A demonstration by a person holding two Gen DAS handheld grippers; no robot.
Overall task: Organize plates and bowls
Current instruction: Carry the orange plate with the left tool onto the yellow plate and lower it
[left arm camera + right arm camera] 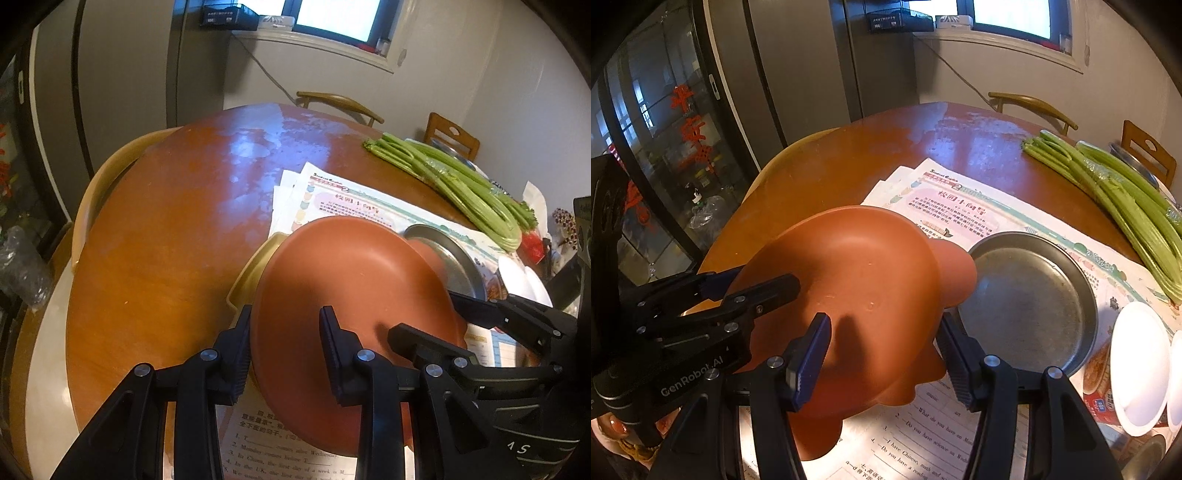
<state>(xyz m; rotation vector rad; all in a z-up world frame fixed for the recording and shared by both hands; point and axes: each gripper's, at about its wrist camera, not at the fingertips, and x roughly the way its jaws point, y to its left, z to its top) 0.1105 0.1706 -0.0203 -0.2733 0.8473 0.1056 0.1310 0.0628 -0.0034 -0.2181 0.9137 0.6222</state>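
A reddish-brown plate (354,273) with lobed, ear-like bumps on its rim hangs tilted above the papers, held from two sides. In the left wrist view my left gripper (286,314) is shut on its near rim. My right gripper (491,314) grips it from the right. In the right wrist view the same plate (857,280) sits between my right gripper's (882,321) pads, shut on its edge, and my left gripper (753,291) clamps its left rim. A grey metal plate (1027,291) lies just right of it on the papers. A yellowish dish (247,273) shows under the plate's left side.
Printed papers (960,206) cover the round wooden table (166,240). A celery bunch (1126,206) lies at the far right. White bowls (1137,365) sit at the right edge on a food packet. Chairs (340,103) ring the table; a glass cabinet (665,166) stands at the left.
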